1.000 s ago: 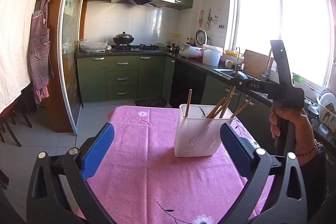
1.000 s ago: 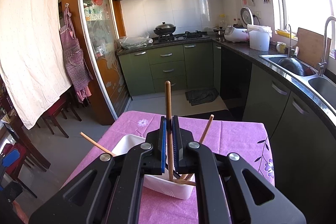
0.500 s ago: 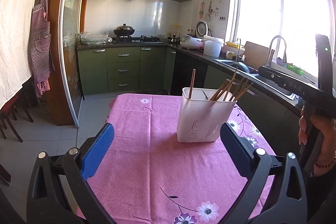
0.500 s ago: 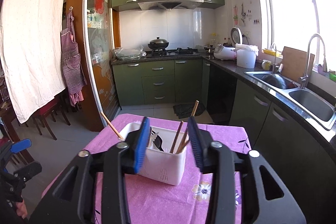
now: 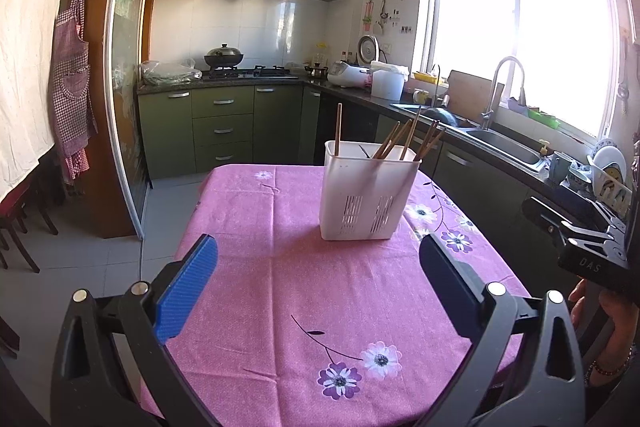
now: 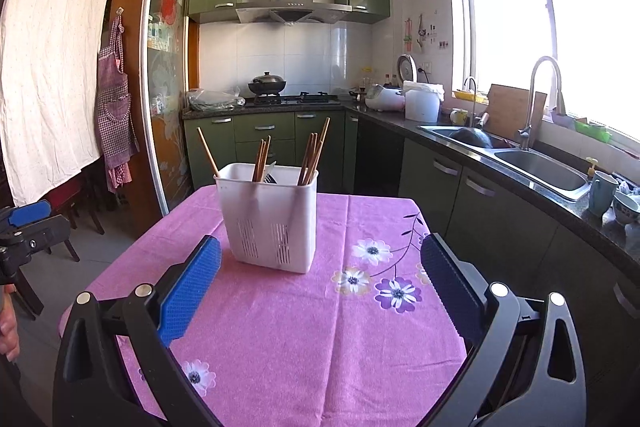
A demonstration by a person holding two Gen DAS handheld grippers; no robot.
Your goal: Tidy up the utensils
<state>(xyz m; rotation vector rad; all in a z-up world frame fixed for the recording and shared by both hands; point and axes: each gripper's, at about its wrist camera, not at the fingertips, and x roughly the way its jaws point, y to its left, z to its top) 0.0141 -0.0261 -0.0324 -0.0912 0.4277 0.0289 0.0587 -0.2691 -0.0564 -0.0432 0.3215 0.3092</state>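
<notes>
A white slotted utensil holder [image 5: 368,195] stands upright on the pink flowered tablecloth [image 5: 280,287], with several wooden chopsticks [image 5: 400,143] leaning in it. It also shows in the right wrist view [image 6: 270,217], chopsticks [image 6: 312,159] sticking up and a dark utensil [image 6: 271,179] inside. My left gripper [image 5: 316,283] is open and empty, above the table, well short of the holder. My right gripper [image 6: 320,285] is open and empty, also back from the holder. The right gripper's body shows at the left view's right edge [image 5: 580,239].
The table's far edge drops to a tiled floor [image 5: 80,267]. Green kitchen cabinets [image 5: 224,127], a stove with a wok [image 6: 267,85], a sink and tap [image 6: 536,163] run along the back and right. Chairs [image 6: 68,211] stand at the left.
My right gripper let go of a chopstick into the holder, opened wide and drew back from it. My left gripper also drew back; the holder looks farther away.
</notes>
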